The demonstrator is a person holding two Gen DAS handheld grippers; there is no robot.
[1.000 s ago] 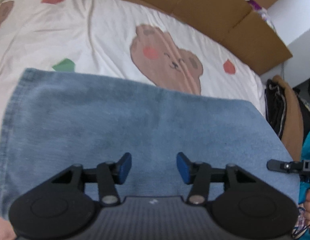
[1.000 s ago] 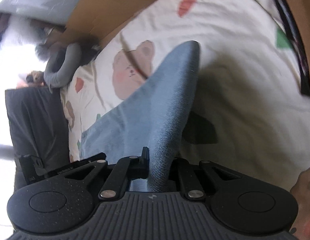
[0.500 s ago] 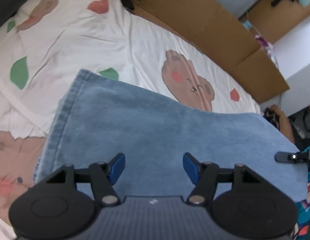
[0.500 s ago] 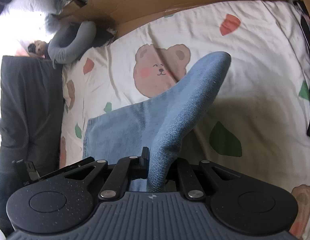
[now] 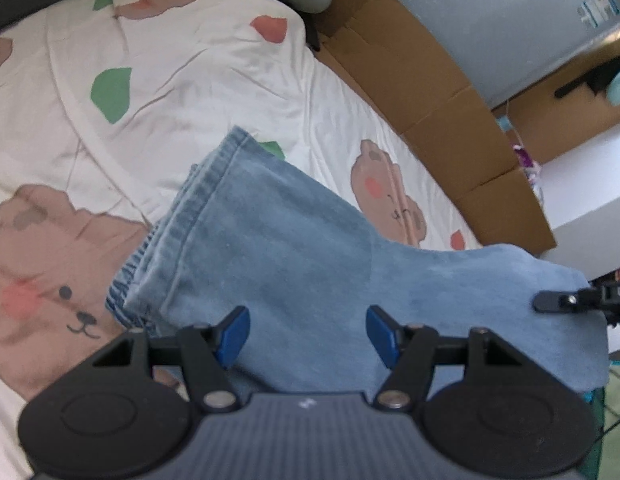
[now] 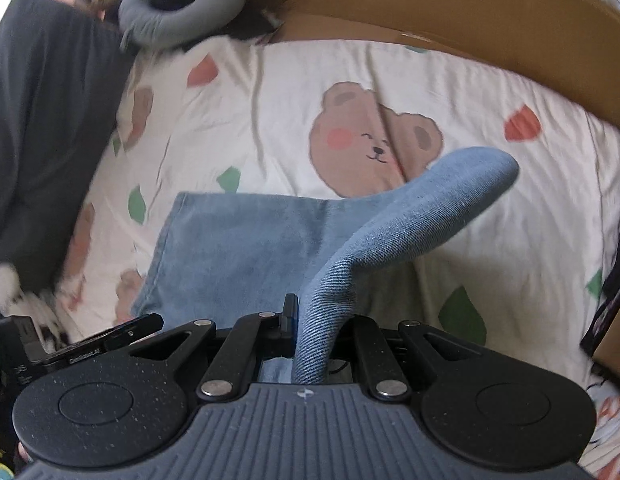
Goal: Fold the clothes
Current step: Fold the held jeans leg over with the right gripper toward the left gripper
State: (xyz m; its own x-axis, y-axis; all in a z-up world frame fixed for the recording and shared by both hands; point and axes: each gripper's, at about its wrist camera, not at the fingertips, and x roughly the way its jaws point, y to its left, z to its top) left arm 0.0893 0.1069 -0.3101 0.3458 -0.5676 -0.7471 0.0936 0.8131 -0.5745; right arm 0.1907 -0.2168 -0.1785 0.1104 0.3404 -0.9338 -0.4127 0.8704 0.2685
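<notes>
Right claw (image 6: 310, 320) was clamped on a raised fold of the light-blue denim jeans (image 5: 269, 248), left claw (image 5: 307, 332) gaped empty above them, so the unpinned hem by the bed's (image 5: 181, 60) cardboard-side edge risked dragging askew.

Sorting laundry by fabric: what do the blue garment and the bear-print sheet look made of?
The blue garment looks like washed denim: diagonal twill weave, stitched hem, matte fade. The bear-print sheet seems a thin, cotton-like woven cloth, matte and finely creased; its fibre can't be confirmed.
</notes>
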